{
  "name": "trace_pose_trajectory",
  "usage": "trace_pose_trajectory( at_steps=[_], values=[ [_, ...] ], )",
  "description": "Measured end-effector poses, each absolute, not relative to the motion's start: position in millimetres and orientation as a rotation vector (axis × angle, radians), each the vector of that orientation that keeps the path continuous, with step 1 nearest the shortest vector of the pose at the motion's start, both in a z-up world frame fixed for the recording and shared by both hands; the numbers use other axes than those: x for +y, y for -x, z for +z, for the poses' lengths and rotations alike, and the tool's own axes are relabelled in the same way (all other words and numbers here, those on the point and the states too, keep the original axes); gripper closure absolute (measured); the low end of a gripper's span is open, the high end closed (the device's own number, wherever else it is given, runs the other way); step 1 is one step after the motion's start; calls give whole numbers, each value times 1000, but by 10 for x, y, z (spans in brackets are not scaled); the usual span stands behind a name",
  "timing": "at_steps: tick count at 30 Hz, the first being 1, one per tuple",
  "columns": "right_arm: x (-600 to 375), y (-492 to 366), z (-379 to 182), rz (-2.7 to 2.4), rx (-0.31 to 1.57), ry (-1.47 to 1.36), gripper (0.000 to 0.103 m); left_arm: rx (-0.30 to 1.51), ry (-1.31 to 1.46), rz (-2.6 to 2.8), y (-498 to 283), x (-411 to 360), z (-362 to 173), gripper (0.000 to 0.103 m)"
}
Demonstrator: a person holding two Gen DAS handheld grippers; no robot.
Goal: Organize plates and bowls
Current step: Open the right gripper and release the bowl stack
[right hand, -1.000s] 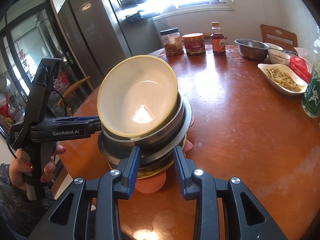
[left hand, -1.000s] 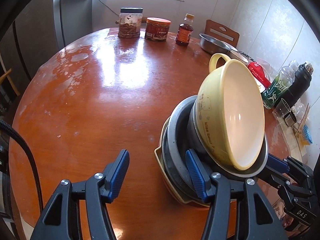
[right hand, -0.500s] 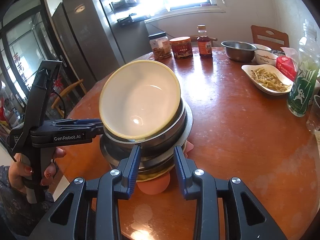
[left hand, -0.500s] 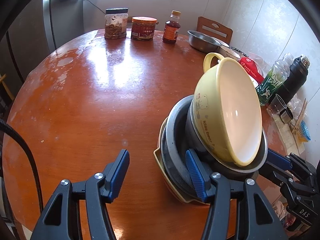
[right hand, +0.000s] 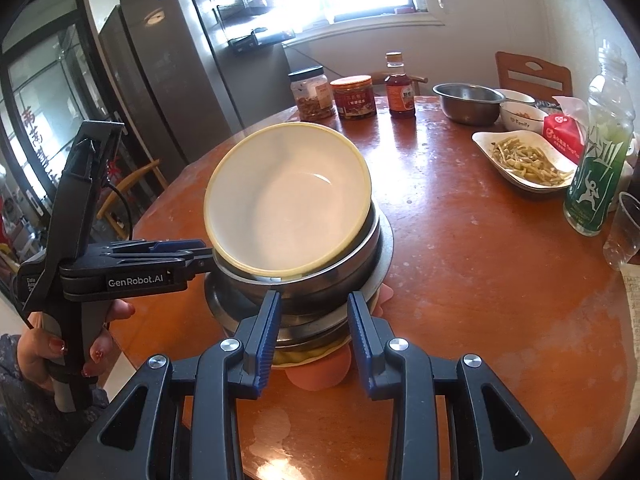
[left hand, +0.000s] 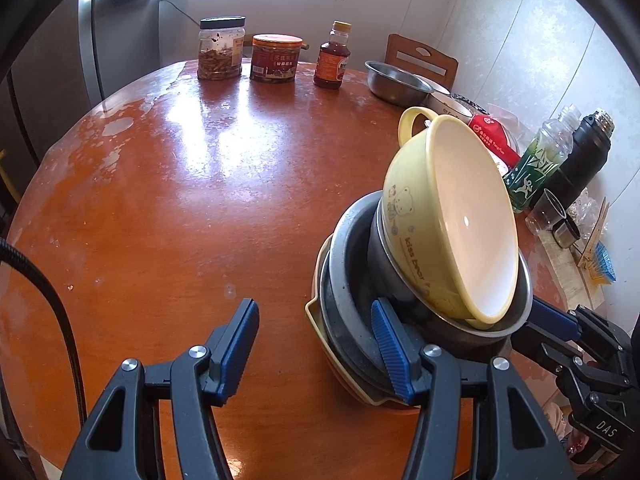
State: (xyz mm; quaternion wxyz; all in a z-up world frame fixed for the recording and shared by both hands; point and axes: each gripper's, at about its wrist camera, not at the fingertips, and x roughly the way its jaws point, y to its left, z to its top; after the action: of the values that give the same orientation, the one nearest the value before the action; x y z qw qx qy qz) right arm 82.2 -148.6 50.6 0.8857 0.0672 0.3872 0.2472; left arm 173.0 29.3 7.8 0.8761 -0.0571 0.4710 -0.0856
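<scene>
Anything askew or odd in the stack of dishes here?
Yes. The yellow bowl on top of the stack sits tilted in the steel bowl beneath it, rim tipped sideways rather than nested flat. Nothing looks spilled or broken.

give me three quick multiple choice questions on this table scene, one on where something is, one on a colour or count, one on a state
1. Where is the yellow bowl?
A. on top of the dish stack
B. beside the jars
C. on the chair

2. How many steel bowls stand alone at the far side of the table?
A. one
B. three
C. none

3. How does the yellow bowl sit?
A. upside down
B. level
C. tilted

Answers:
1 A, it rests in the metal pot atop the stack.
2 A, a single steel bowl stands there.
3 C, its rim leans to one side.
</scene>
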Motion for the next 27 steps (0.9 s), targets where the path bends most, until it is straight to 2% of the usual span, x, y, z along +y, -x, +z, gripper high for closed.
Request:
trace_pose_trajectory(
  at_steps=[17,27],
  values=[
    [-1462,-813,509,512,804,-141,66,974,115,-178,-1706,284,86,44],
    [-1475,-817,514,509,798,-174,60,951,126,-177,-1602,320,115,34]
  ],
)
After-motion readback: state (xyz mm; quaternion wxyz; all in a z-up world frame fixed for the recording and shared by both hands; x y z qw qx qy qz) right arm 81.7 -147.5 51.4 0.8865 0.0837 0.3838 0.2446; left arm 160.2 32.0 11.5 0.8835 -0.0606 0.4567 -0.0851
